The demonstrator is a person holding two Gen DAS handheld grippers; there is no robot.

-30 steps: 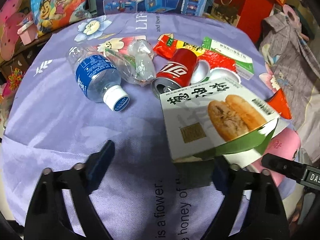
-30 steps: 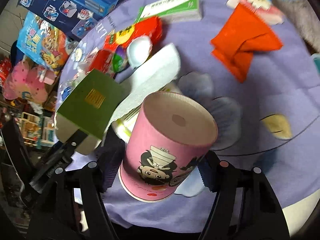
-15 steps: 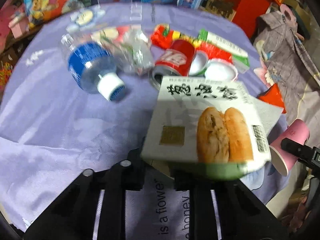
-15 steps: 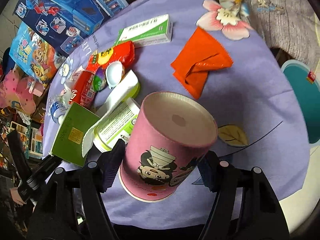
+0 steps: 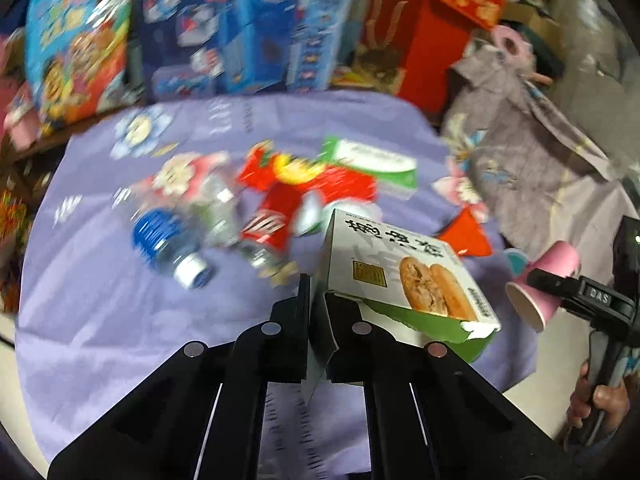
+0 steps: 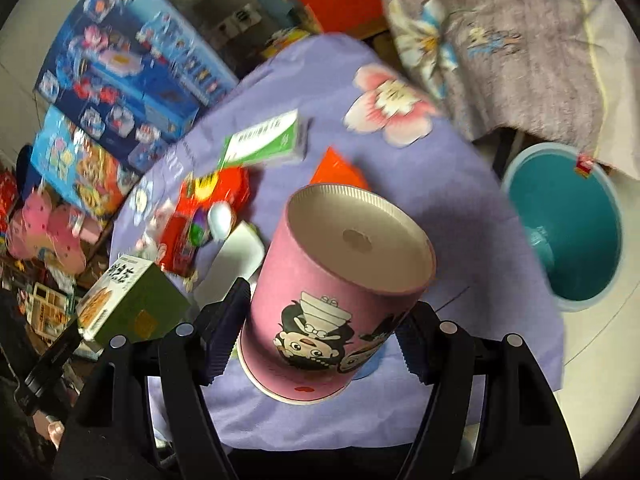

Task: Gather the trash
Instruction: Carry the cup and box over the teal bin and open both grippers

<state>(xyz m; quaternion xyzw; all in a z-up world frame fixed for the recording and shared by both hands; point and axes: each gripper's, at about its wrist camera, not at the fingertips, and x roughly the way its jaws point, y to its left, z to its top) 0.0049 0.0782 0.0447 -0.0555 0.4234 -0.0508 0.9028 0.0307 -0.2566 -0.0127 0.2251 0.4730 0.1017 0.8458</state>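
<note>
**Both claws loaded, trash above the purple cloth**

Left to right across your left wrist view: a clear plastic water bottle w/ blue label and white cap lies on its side on the purple flowered tablecloth, cap toward you. Just right of it is a red soda can, also on its side, w/ a crumpled clear wrapper between them, too blurred to make out. Behind the can are a red-and-yellow snack wrapper and a green-and-white flat carton. An orange foil packet lies near the cloth's right edge.

Your left gripper is pinched nearly closed on a flap of the white-and-green cardboard food box w/ a bread photo; the box hangs off to the right of the fingers, tilted, clear of the cloth.

Far right in that view, your right hand holds the other tool.

In the right wrist view, your right gripper is about half spread and clamped on the pink paper cup w/ cartoon figures. The pads press both sides, base pointing away from you, rim toward the camera. The food box shows at lower left in the left gripper's fingers. A teal plastic bin stands on the floor at right, beside the table edge and well apart from the cup.
</note>
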